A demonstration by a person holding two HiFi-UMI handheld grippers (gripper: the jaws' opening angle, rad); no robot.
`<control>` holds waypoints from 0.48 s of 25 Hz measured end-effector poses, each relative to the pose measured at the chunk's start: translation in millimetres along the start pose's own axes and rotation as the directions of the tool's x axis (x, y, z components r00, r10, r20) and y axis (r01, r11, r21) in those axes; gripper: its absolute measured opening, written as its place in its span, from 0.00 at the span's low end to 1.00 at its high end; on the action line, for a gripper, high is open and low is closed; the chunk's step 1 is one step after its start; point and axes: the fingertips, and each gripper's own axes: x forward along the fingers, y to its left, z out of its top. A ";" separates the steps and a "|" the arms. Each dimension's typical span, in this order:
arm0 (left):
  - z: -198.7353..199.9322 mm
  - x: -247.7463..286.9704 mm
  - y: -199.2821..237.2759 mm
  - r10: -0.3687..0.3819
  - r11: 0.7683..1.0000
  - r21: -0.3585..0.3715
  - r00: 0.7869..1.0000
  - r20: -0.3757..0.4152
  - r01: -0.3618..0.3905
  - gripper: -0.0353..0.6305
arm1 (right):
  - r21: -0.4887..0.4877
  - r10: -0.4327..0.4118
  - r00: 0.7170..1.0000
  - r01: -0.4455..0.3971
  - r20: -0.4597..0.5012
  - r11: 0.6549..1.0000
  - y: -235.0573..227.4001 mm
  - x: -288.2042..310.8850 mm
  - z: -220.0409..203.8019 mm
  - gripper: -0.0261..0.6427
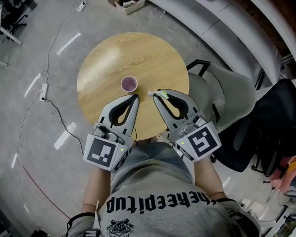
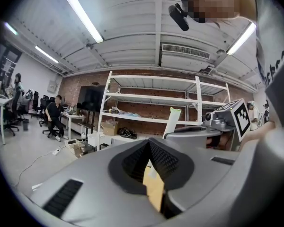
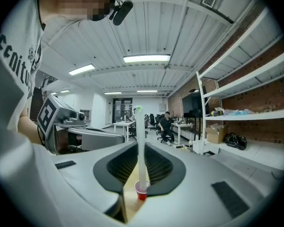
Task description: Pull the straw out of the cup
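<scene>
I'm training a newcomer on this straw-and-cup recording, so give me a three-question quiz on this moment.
1. True or false: the straw stands inside the cup.
2. Which tongs grip the straw: A) left, B) right, C) neither?
3. Fill in: the cup rests on the round wooden ____.

Key:
1. False: the straw is out of the cup and apart from it.
2. B: the right tongs hold it, and the left tongs are shut on nothing.
3. table
</scene>
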 end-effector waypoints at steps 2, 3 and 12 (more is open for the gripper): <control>-0.3 0.4 -5.4 0.011 1.000 0.001 1.000 0.004 -0.011 0.09 | -0.001 0.013 1.000 -0.013 0.011 1.000 0.0 -5.4 0.6 0.11; -0.7 0.3 -7.6 0.016 1.000 0.002 1.000 0.005 -0.016 0.09 | -0.001 0.020 1.000 -0.020 0.017 1.000 0.2 -7.7 0.9 0.11; -0.2 -2.2 -18.1 0.047 0.999 0.009 0.999 0.009 -0.047 0.09 | 0.004 0.071 0.996 -0.071 0.056 0.997 3.8 -19.3 6.5 0.11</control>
